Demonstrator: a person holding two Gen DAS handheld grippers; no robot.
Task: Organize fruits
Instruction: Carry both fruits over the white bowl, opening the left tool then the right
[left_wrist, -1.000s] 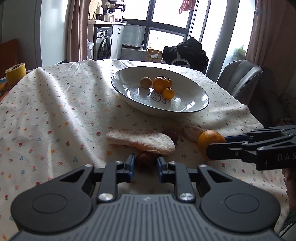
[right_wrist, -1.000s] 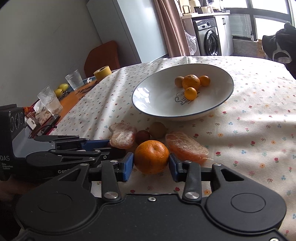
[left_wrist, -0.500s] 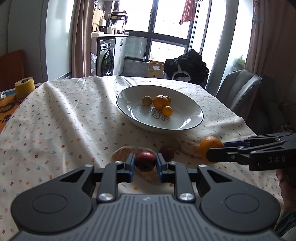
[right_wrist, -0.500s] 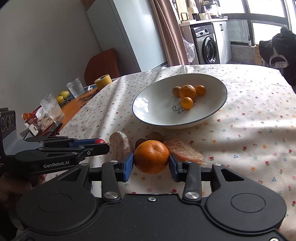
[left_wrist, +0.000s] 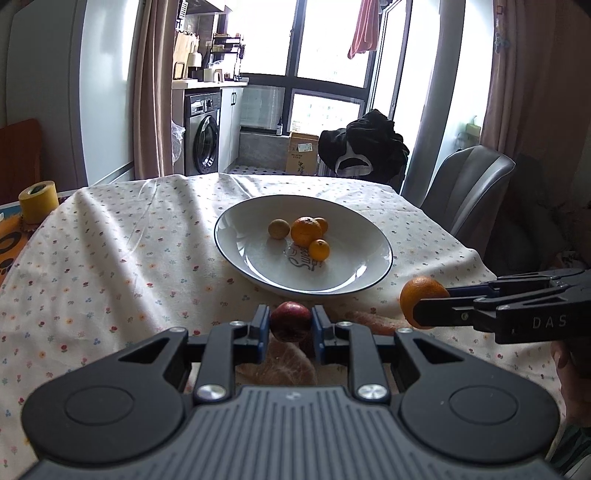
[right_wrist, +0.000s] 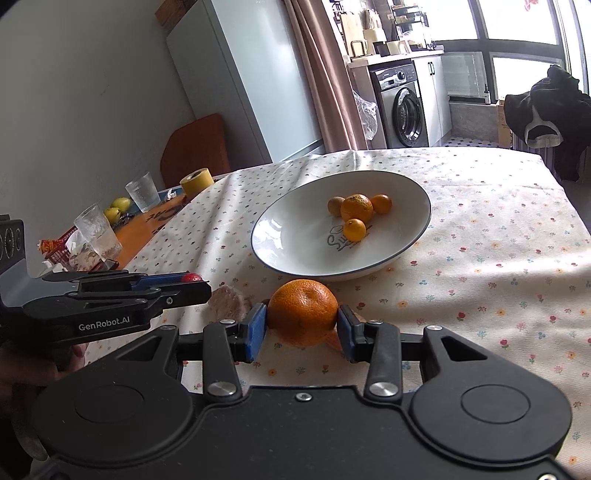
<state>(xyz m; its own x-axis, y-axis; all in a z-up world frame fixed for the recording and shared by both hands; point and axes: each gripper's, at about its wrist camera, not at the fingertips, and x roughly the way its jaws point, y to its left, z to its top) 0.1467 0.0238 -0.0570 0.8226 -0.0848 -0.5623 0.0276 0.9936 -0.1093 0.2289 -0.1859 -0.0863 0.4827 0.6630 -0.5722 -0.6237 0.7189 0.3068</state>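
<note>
I have both grippers tilted down toward the white bowl: my left gripper is clamped on a small dark-red fruit, my right gripper on a dimpled orange mandarin. Both fruits hang clear above the flowered tablecloth, just short of the bowl's near rim.

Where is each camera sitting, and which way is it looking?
Left wrist view: sits on the left gripper, looking along its fingers across the flowered tablecloth to the white bowl with a dark rim; a small dark red fruit is clamped; the right gripper enters from the right.
Right wrist view: sits on the right gripper, which clamps a big orange mandarin; faces the same bowl; the left gripper and a hand show at the left.
Shared: bowl, tablecloth, both grippers.
</note>
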